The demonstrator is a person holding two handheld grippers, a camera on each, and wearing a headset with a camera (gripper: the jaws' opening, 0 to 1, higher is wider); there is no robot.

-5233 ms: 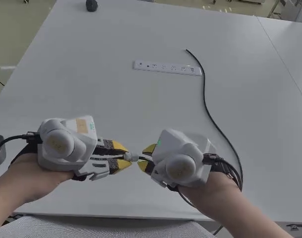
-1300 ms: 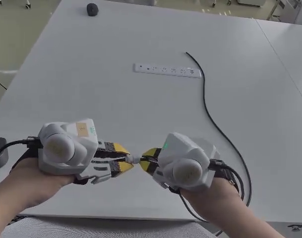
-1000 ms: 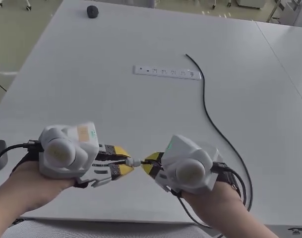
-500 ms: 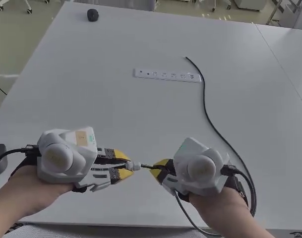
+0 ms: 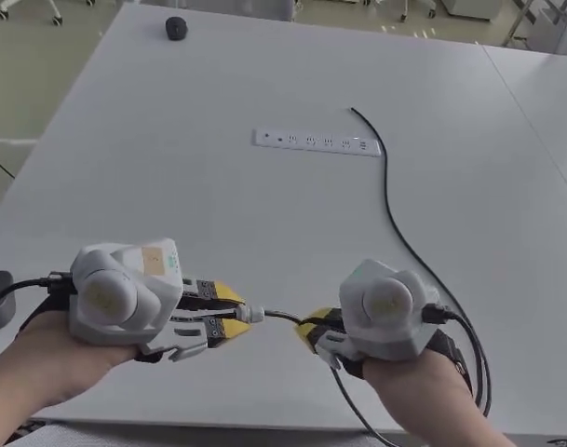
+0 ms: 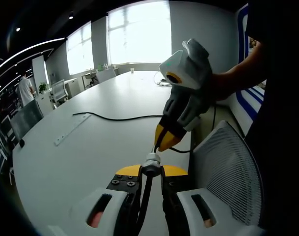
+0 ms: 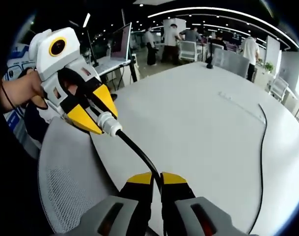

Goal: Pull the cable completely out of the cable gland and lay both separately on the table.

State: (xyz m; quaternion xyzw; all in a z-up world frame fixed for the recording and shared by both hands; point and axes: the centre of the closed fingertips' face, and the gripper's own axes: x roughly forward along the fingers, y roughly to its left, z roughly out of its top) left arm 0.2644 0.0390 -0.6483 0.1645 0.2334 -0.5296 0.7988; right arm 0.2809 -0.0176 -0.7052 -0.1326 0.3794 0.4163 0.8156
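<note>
left gripper fingers clamped on cable gland, held above desk near its front edge | right gripper fingers pinched on cable | cable runs level, left-right, between both grippers, its end inside the gland

The left hand-held gripper is covering the rear of the cable gland, and the right hand-held gripper is hiding the stretch of cable it clamps. A dark object on the far tabletop is appearing too small to identify.

Gripper views head-on along cable
</note>
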